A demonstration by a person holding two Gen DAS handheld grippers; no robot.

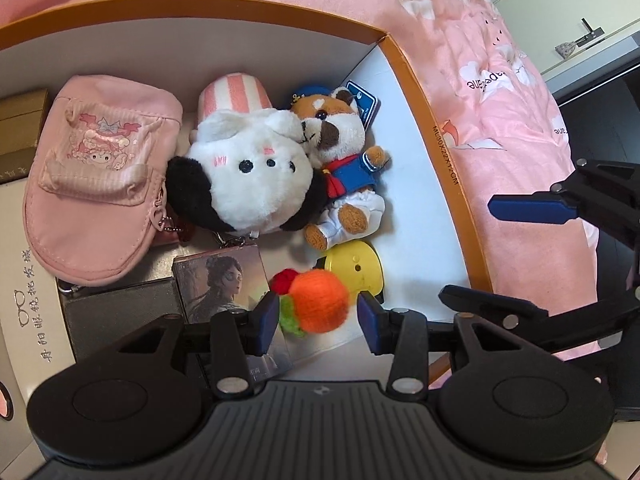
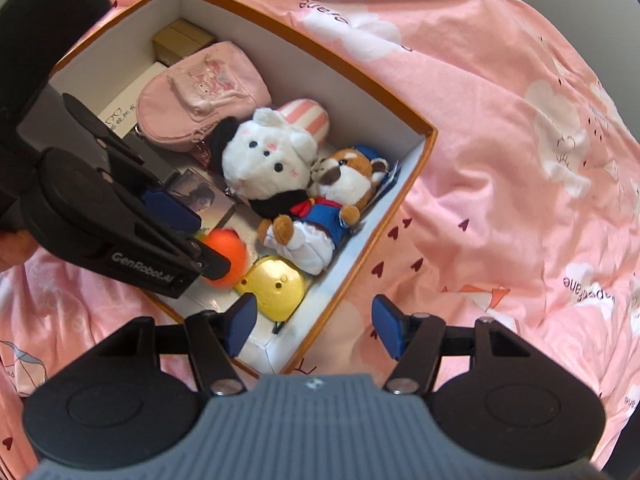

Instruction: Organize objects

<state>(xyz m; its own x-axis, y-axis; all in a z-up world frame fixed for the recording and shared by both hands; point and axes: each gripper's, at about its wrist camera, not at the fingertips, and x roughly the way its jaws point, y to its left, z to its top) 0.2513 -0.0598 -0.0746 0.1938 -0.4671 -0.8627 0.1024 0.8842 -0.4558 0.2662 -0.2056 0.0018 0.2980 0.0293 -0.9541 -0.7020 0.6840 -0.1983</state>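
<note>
Left tool (image 1: 318, 314): pads apart either side of the orange knitted ball (image 1: 320, 300), not pressing it. Right tool (image 2: 314, 330): wide, empty, above the orange box (image 2: 404, 200) rim. The box, on the bed, contains the ball, white plush (image 1: 248, 180), fox plush (image 1: 344, 152), pink pouch (image 1: 100, 176), yellow shell (image 2: 272, 286).

We cannot see the lower half of the picture card (image 1: 224, 280), hidden behind the left gripper (image 1: 318, 314). In the right wrist view that gripper covers part of the orange ball (image 2: 226, 252). The brown box (image 1: 20, 128) is cut off at the frame's edge.
</note>
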